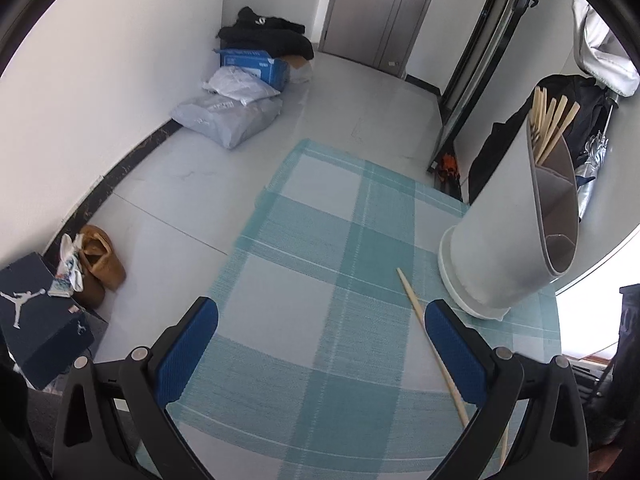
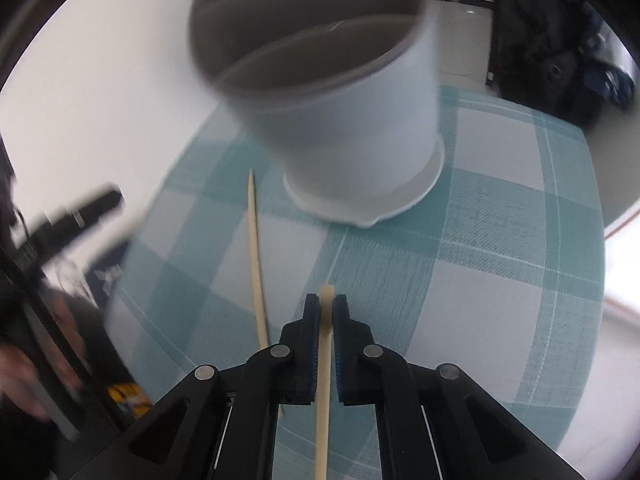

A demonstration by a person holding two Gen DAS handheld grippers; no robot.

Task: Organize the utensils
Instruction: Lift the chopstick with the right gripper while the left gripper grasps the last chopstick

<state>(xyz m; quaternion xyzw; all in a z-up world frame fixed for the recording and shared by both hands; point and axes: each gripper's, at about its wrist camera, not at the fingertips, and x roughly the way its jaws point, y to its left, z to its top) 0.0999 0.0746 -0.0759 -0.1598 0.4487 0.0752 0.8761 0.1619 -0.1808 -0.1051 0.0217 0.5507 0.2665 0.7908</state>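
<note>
Through the left wrist camera I see my left gripper (image 1: 320,344) held wide apart above the teal-and-white checked placemat (image 1: 320,280), with nothing between its blue pads (image 1: 188,354). A single loose chopstick (image 1: 430,344) lies on the placemat, running diagonally from near the base of the utensil holder (image 1: 500,216) down under the right-hand finger of this gripper (its lower end slips out of sight behind the black finger frame). The holder, grey-white with a darker inner rim and inner dividers, stands on the far right part of the placemat. Several bundled chopsticks (image 1: 554,124) stick up out of its farthest compartment. Beyond the table I can make out the pale floor, a blue box (image 1: 256,66) with bags piled beside it in the corner, a brown shoe (image 1: 100,260), a dark shoebox (image 1: 40,320) and a grey door (image 1: 384,8).

Through the right wrist camera, my right gripper (image 2: 326,316) is clamped narrow on a held chopstick (image 2: 324,380), which runs lengthwise between the blue pads, its blunt end poking just past the fingertips. The utensil holder (image 2: 352,120) looms just ahead, blurred, standing on its white base on the placemat (image 2: 500,260). I am looking partly into its open top (the contents there are too smeared to read). The loose chopstick (image 2: 255,264) lies on the placemat to the left of my fingers, pointing toward the holder's base but not touching it. The left edge of this view is blurred, with dark shapes I cannot identify.
</note>
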